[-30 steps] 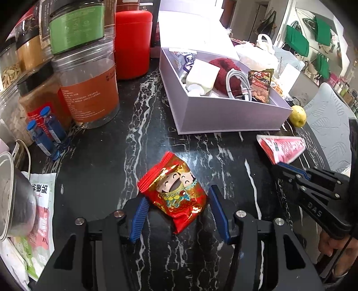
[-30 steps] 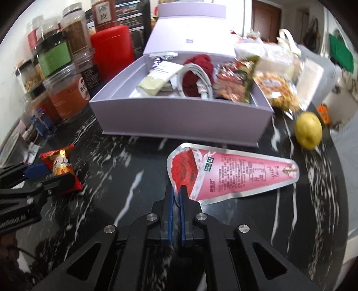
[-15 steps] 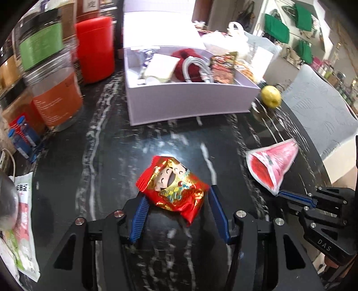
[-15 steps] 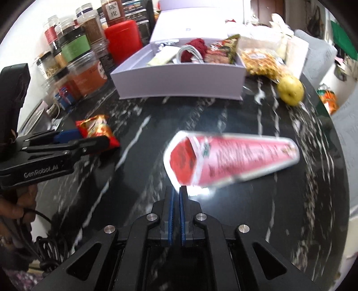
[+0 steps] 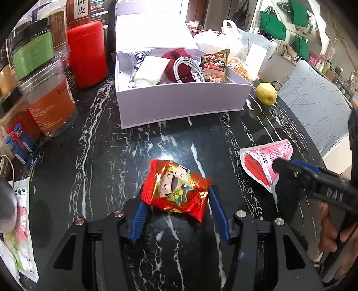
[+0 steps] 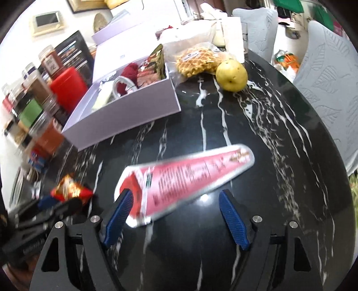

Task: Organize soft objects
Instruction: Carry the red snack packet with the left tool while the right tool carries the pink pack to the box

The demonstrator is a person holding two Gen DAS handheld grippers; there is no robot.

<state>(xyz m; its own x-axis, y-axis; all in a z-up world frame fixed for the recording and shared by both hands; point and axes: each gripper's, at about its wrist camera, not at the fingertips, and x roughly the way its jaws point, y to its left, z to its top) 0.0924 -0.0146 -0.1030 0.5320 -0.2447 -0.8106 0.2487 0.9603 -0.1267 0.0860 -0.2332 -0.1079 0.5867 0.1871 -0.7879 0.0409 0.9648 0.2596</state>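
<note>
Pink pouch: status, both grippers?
Right gripper jaws just opened, pink pouch loose between. Left gripper shut on red snack packet. Path to box clear.

Legible markings: "陈皮" on the white label of a tall brown jar at back left; "DAS", seen inverted, on the black body of the right gripper.

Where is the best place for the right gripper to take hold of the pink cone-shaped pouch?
Probably the wide red end of the pink pouch, approached from the near side. It lies flat on the table, wide end between the open right gripper jaws.
</note>
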